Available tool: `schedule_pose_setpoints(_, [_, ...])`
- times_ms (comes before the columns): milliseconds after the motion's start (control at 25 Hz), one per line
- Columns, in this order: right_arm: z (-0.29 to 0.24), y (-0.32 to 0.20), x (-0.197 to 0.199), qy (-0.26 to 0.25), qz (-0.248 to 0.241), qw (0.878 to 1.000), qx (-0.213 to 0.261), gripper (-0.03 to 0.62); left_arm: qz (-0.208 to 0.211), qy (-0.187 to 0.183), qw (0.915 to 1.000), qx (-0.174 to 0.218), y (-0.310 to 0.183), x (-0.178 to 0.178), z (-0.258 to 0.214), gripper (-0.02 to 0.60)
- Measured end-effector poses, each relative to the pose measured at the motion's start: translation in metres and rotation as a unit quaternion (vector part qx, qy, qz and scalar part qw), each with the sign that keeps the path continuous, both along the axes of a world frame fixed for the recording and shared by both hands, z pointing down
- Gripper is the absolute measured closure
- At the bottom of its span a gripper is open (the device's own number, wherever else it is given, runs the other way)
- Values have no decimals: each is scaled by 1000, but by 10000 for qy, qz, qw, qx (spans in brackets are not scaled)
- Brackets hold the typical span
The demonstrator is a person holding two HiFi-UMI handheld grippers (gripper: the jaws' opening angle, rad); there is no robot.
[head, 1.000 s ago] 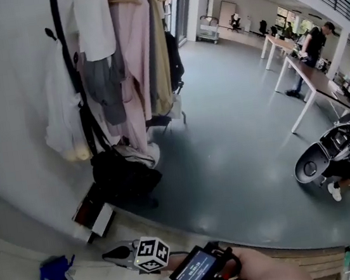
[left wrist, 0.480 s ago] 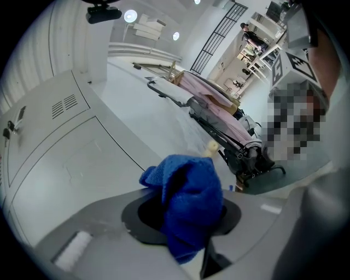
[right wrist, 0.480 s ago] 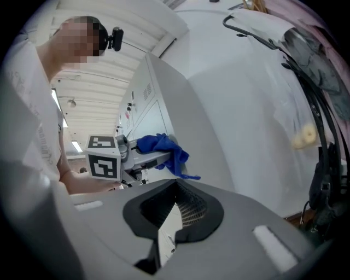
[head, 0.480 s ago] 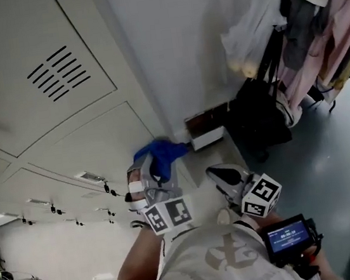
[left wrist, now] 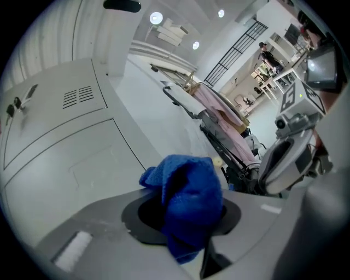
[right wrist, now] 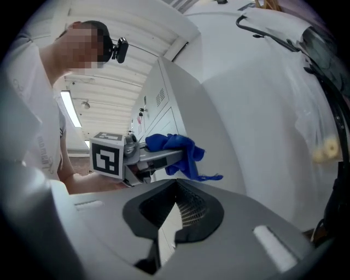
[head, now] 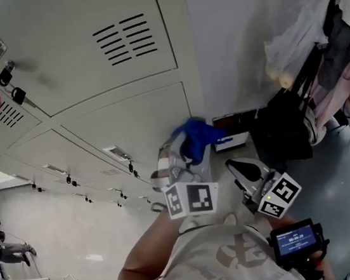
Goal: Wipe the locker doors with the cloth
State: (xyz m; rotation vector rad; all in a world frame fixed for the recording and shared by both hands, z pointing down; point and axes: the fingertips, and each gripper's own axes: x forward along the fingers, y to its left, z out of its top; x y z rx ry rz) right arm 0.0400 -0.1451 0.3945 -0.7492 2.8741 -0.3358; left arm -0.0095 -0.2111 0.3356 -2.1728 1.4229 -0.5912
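Note:
A blue cloth (head: 195,135) hangs bunched from my left gripper (head: 187,147), which is shut on it. The cloth is close in front of the lower pale grey locker door (head: 136,127), by its right edge; I cannot tell whether they touch. In the left gripper view the cloth (left wrist: 188,186) fills the jaws of the left gripper (left wrist: 187,214), with the locker door (left wrist: 65,164) behind. My right gripper (head: 234,164) is held to the right, shut and empty. The right gripper (right wrist: 174,212) looks at the cloth (right wrist: 178,146).
A plain white wall (head: 232,39) stands right of the lockers. Further right is a coat rack with hanging clothes (head: 336,51), a black bag (head: 282,131) and a small box (head: 233,131) on the floor. A small screen (head: 295,241) sits by my right hand.
The head view has swung from the open room onto the lockers. My left gripper with the blue cloth has moved up and right, toward the lower locker door.

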Motion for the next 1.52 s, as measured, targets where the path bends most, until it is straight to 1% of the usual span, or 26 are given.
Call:
schedule_pose_setpoints(120, [-3, 3, -11, 6, -136, 9999, 20, 591, 14, 778, 9969, -123, 1, -10, -14, 451])
schedule_pose_setpoints(240, [-5, 3, -19, 3, -212, 9998, 22, 591, -68, 1282, 9916, -128, 4, -35, -25, 451])
schedule_pose_setpoints(320, [-7, 3, -24, 7, -246, 9997, 29, 591, -197, 1639, 9862, -111, 7, -53, -31, 451])
schedule_pose_setpoints(440, [-10, 2, -34, 24, -278, 9996, 56, 591, -371, 2239, 9739, -42, 12, -75, -38, 451])
schedule_pose_setpoints(480, [-12, 0, -42, 14, -317, 9994, 106, 591, -455, 2278, 9726, -77, 13, -84, -38, 451])
schedule_pose_setpoints(520, [-16, -3, -51, -8, -379, 9991, 179, 591, -528, 2156, 9750, -86, 12, -96, -38, 451])
schedule_pose_setpoints(600, [-23, -5, -65, -23, -519, 9982, 307, 591, -616, 1784, 9820, -21, 12, -115, -39, 451])
schedule_pose_setpoints(720, [-24, -2, -74, 40, -627, 9976, 299, 591, -710, 1691, 9830, -49, 19, -131, -30, 451])
schedule_pose_setpoints(920, [-33, 2, -88, 2, -739, 9967, 348, 591, -843, 1750, 9809, -52, 25, -154, -30, 451])
schedule_pose_setpoints(1120, [-35, 9, -101, -1, -891, 9955, 323, 591, -1096, 1796, 9776, 69, 33, -180, -37, 451])
schedule_pose_setpoints(1360, [-34, 11, -127, 72, -1057, 9938, 345, 591, -1164, 1987, 9730, 158, 34, -207, -40, 451])
schedule_pose_setpoints(1520, [-33, 14, -138, 173, -1236, 9914, 393, 591, -1239, 2005, 9718, 93, 36, -213, -32, 449])
